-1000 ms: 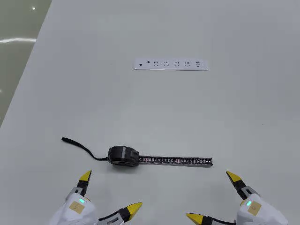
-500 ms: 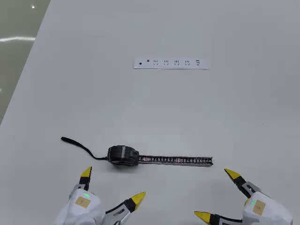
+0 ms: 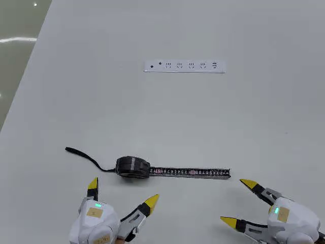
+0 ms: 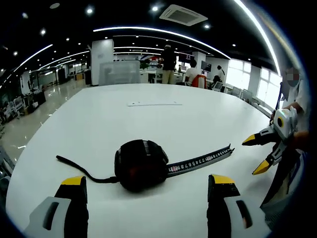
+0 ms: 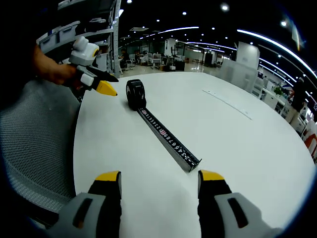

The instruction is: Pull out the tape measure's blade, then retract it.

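The tape measure (image 3: pixel 133 166), a round black case, lies flat on the white table (image 3: pixel 152 112). It sits just ahead of the left gripper (image 3: pixel 122 191), roughly centred between its two yellow-tipped jaws and apart from both. Its blade (image 3: pixel 190 173) is drawn out and rests flat on the table, running from the case toward the right gripper (image 3: pixel 238 202). The hooked end stops a little ahead of that gripper's jaws without touching them. A black wrist strap (image 3: pixel 84 156) trails from the opposite side of the case and curves away past the left gripper's outer jaw.

The left gripper's jaws are spread wide, with nothing held and nothing touched. In the left gripper view the case sits in the gap ahead of the tips. The right gripper's jaws also stand wide apart and empty. In the right gripper view the blade's end lies ahead between the two tips, and the marked strip runs away to the case. A white power strip (image 3: pixel 184 66) lies well ahead of both grippers, far across the table.
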Tool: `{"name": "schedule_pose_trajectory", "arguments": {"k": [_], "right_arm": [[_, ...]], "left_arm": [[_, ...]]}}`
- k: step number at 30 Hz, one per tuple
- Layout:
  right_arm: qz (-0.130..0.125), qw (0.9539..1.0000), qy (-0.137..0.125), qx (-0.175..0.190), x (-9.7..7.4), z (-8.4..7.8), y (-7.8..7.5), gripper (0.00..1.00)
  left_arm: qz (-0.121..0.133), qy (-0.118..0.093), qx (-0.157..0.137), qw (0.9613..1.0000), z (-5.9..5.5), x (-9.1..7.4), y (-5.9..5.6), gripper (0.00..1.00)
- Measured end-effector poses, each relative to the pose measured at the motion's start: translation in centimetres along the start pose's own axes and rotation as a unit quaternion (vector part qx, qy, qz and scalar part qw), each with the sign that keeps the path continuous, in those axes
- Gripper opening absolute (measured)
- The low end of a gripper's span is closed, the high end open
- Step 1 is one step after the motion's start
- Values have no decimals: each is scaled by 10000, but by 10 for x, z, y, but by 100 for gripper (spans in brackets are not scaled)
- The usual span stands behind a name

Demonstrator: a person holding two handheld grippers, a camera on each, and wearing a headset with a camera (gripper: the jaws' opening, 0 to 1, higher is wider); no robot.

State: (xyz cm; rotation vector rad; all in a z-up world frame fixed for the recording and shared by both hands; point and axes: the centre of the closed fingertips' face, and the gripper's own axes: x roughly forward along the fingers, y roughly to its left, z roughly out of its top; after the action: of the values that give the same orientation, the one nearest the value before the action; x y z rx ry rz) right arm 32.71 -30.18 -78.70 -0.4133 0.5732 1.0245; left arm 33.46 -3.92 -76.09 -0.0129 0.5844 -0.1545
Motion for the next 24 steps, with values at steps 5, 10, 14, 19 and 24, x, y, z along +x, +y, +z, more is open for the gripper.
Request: {"name": "schedule_pose_trajectory", "arguments": {"k": [5, 10, 14, 19, 24], "right_arm": [[73, 9999, 64, -120, 4, -6, -8, 58], [163, 9993, 116, -314, 9, -8, -18, 53], [227, 9984, 161, -488, 13, -9, -29, 52], [333, 9972, 178, -640, 16, -7, -39, 47], [494, 9952, 208, -824, 21, -6, -44, 41]], "left_arm": [[99, -13, -86, 9999, 0, 6, 0, 98], [170, -53, -136, 9997, 4, 15, -3, 97], [227, -71, -198, 9995, 8, 26, -5, 95], [296, -88, -211, 9993, 11, 37, -6, 93], [362, -72, -279, 9989, 11, 45, -5, 92]]}}
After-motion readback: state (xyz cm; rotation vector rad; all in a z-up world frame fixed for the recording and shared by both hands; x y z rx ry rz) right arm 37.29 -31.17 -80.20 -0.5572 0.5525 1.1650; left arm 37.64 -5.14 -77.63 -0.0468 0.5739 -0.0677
